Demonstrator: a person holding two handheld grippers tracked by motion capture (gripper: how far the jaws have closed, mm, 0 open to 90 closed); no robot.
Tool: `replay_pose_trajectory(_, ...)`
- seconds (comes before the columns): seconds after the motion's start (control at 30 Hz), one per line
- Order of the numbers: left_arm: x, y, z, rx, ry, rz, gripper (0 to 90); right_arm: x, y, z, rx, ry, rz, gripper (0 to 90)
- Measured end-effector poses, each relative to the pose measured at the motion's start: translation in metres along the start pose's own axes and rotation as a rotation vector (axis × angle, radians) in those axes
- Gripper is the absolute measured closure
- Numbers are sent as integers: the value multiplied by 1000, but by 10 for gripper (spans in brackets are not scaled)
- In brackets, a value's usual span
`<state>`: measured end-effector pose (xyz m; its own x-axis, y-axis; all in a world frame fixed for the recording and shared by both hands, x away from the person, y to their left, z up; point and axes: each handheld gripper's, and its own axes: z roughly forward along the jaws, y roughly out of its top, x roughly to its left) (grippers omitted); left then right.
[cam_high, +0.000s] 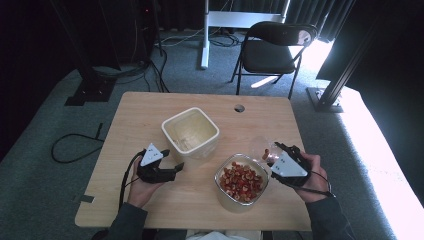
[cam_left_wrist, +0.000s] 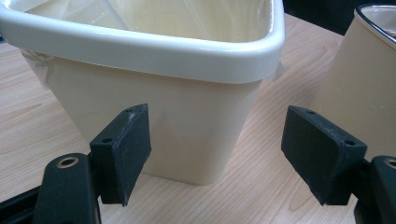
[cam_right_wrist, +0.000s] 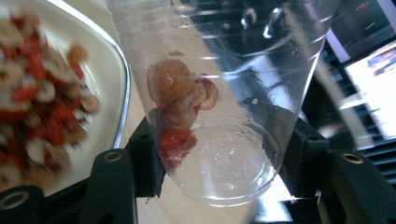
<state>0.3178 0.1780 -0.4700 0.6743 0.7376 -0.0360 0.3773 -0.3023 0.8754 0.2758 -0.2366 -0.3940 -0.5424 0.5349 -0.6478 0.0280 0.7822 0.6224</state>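
Wooden table (cam_high: 150, 112) seen from above, with a person's two hands entering from the near edge, each carrying a black two-jaw gripper. The right gripper (cam_high: 272, 152) is clenched on a clear plastic cup (cam_high: 261, 147); in the right gripper view the cup (cam_right_wrist: 224, 93) sits squarely between the two black pads, its base nearest the camera and its mouth tilted away, the pads pressing its lower wall from either side. A few red and pale food pieces (cam_right_wrist: 180, 105) lie inside the cup against the wall next to the left-hand pad. Just beside that same pad, outside the cup, stands the glass container (cam_high: 223, 192) heaped with the same red and pale pieces, blurred at the left of the right gripper view. The left gripper (cam_high: 179, 166) is released, its jaws standing wide apart and holding nothing. Directly ahead of its fingertips rests the empty cream square tub (cam_left_wrist: 187, 60), whose near corner lies between the two pads (cam_left_wrist: 126, 144) without visible contact, the tub standing upright on the table
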Motion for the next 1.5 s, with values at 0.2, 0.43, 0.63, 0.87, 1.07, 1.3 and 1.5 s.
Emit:
replay_pose_trajectory(0.2,0,0,0,2,0,1,247,-18,-14,12,-80,183,340,423)
replay_pose_trajectory(0.43,0,0,0,1,0,1,248,-33,-26,20,-177,347,594,422)
replay_pose_trajectory(0.63,-1,0,0,-2,-5,3,248,-32,-23,23,-157,316,579,422)
replay_pose_trajectory(0.87,-1,1,-3,-15,-8,-3,248,-35,-15,31,-174,310,581,421)
replay_pose_trajectory(1.07,1,1,-4,-19,-8,-8,248,-39,-5,41,-200,319,584,421)
replay_pose_trajectory(1.3,2,-2,-4,-12,-1,-14,248,-45,6,49,-234,336,598,421)
replay_pose_trajectory(1.5,3,-2,-3,-10,0,-14,248,-51,19,57,-257,350,587,420)
